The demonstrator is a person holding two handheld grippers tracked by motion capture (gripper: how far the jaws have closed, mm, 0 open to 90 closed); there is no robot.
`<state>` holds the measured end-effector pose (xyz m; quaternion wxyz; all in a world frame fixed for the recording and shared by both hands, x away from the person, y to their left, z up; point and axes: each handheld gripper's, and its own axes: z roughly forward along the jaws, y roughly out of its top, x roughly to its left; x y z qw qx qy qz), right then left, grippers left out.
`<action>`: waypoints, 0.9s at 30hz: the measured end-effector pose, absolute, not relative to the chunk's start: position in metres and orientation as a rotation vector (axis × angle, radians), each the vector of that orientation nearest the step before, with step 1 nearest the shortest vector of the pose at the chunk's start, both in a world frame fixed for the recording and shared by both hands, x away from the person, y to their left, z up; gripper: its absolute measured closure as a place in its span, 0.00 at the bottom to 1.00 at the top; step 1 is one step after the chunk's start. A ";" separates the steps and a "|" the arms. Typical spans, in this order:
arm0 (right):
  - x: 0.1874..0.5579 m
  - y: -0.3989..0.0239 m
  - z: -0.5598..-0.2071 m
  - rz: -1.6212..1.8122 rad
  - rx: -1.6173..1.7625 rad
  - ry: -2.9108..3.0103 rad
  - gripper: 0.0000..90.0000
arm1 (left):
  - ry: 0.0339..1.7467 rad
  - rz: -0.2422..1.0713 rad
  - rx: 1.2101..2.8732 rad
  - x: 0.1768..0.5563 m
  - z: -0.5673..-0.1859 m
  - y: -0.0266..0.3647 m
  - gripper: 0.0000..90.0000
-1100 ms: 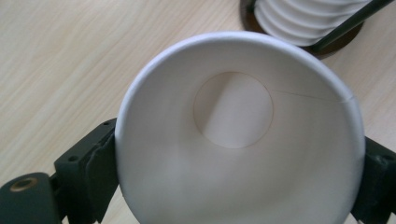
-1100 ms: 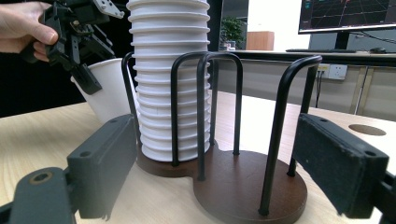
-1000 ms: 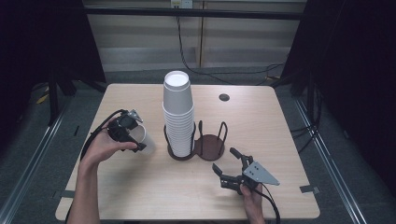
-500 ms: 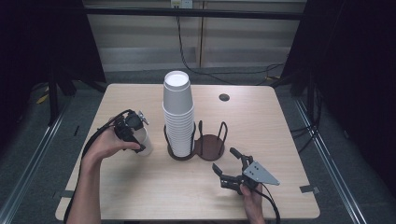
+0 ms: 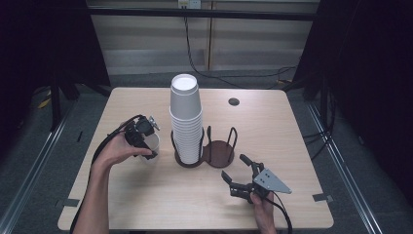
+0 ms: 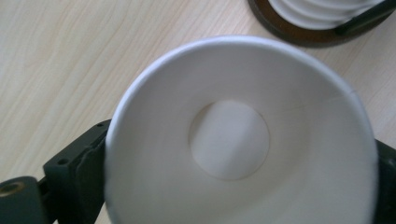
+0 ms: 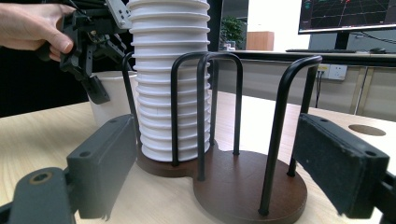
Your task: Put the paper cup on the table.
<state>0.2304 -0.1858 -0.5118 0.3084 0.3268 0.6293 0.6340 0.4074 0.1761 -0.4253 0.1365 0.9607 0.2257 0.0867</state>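
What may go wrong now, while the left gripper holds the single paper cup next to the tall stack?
1. The left gripper clamps the thin-walled paper cup; squeezing harder may crush it.
2. The cup stack rises far above its holder; a bump from that hand might topple it.

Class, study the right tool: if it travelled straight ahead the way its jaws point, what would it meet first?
Most likely the cup holder: the right tool, jaws open, faces its empty ring, with black wire posts nearest. The cup stack stands further back left. Depth is a judgement.
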 end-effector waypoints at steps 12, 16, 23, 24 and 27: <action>0.230 -0.186 -0.512 1.676 0.865 1.663 0.14 | 0.729 0.198 2.725 0.405 -0.440 0.189 0.07; 0.230 -0.186 -0.512 1.676 0.865 1.663 0.14 | 0.752 0.193 2.690 0.402 -0.442 0.199 0.11; 0.230 -0.186 -0.512 1.675 0.863 1.662 0.14 | 0.776 0.190 2.631 0.397 -0.448 0.212 0.14; 0.230 -0.186 -0.512 1.676 0.865 1.663 0.14 | 0.780 0.193 2.618 0.395 -0.449 0.214 0.15; 0.230 -0.186 -0.512 1.676 0.864 1.662 0.14 | 0.795 0.188 2.601 0.392 -0.452 0.217 0.18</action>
